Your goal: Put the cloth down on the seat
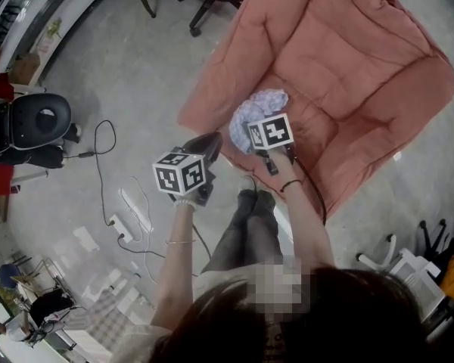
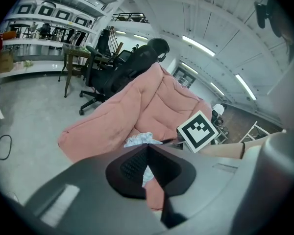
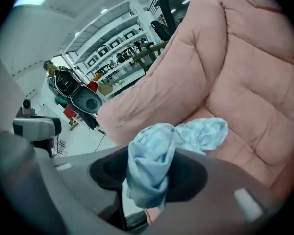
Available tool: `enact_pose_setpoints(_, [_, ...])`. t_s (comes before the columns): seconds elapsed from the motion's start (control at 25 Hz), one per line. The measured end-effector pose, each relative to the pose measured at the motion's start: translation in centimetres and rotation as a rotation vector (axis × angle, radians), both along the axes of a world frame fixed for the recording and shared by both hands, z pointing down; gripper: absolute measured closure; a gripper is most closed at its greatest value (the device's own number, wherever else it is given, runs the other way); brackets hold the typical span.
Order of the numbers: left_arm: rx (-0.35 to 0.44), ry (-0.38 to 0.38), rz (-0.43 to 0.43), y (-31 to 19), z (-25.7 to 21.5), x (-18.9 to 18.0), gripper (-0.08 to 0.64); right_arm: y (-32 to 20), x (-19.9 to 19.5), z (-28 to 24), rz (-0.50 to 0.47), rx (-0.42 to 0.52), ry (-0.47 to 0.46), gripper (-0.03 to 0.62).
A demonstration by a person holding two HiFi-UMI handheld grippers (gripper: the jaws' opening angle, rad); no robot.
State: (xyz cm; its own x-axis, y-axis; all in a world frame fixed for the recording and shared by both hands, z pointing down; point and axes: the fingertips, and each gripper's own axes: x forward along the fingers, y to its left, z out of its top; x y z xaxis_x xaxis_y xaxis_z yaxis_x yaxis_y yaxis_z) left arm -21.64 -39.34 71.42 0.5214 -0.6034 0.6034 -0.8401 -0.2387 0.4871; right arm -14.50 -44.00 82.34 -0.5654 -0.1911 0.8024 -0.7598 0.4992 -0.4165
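Right gripper [image 3: 149, 155] tips nose-down over the pink padded seat [image 1: 363, 59]. Its jaws are spread, and the pale blue cloth [image 1: 261, 104] droops loose through the gap between them. The cloth's far end lies bunched on the seat cushion, at about twelve o'clock from that gripper in the head view. The left gripper [image 2: 147, 148] sits at eight o'clock of the right one, by the seat's near edge, jaws pressed together at the tips, nothing caught. Out at nine o'clock a black chair [image 1: 39, 121] stands on the floor.
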Motion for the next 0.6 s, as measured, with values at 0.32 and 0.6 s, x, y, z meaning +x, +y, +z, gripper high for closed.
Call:
enact_pose_setpoints(0.32, [-0.027,0.009,-0.004,0.6,1.1,0.1,0.554,0.9,0.7,1.4,0.04,-0.01,0.003,0.382])
enact_pose_setpoints(0.6, [-0.047,0.02,0.005,1.0,1.8,0.6,0.554,1.1,0.9,1.5,0.055,-0.007,-0.013,0.366])
